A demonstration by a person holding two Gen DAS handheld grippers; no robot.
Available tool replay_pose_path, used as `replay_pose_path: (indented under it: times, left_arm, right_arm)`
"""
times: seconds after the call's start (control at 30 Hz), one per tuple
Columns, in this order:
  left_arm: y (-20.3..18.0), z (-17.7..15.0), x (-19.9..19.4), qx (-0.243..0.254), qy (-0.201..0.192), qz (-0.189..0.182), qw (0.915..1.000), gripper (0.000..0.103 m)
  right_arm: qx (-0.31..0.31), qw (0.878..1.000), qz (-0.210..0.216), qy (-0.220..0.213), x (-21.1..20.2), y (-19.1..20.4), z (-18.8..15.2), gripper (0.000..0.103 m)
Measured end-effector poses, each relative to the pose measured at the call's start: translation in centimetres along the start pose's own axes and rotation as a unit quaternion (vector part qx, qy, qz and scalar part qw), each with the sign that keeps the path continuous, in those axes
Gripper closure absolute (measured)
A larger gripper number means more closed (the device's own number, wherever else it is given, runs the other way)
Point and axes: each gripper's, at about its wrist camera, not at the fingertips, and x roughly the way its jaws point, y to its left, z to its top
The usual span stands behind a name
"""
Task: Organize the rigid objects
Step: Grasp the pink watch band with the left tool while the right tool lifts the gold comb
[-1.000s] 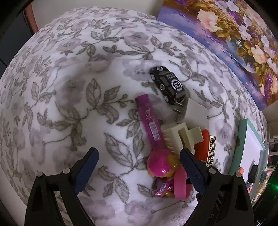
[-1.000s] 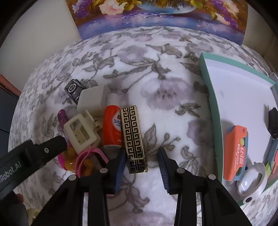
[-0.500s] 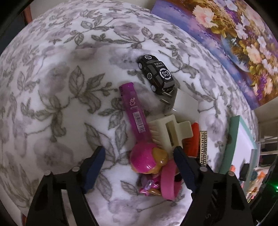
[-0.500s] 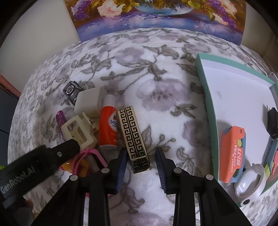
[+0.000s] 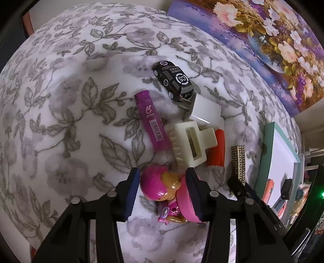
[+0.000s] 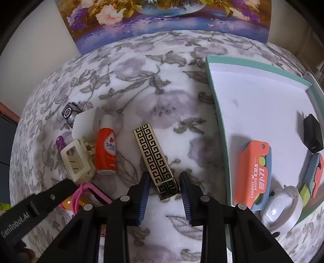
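Pink-helmeted toy figure at lower centre of left view, lying on floral cloth. Black-and-gold patterned bar flat, centre of right view, slanted. Teal-rimmed white tray at right, holding orange knife case

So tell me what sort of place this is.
Probably a home, perhaps a bed or sofa: a plush floral blanket covers the surface, a flower painting leans behind it, and small household items such as a toy car lie beside a tray.
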Motion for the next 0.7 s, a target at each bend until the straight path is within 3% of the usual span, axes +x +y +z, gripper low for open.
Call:
replay_pose_path:
  times: [0.5, 0.7]
  left_arm:
    - [0.52, -0.42, -0.13, -0.009, 0.003, 0.007, 0.9999, 0.055]
    - [0.20, -0.59, -0.33, -0.005, 0.002, 0.008, 1.0000, 0.055]
  right_arm:
    - [-0.005, 1.000, -0.008, 0.005, -0.47, -0.38, -0.59, 0.071]
    - [-0.022, 1.000, -0.016, 0.005, -0.45, -0.06, -0.95, 0.076]
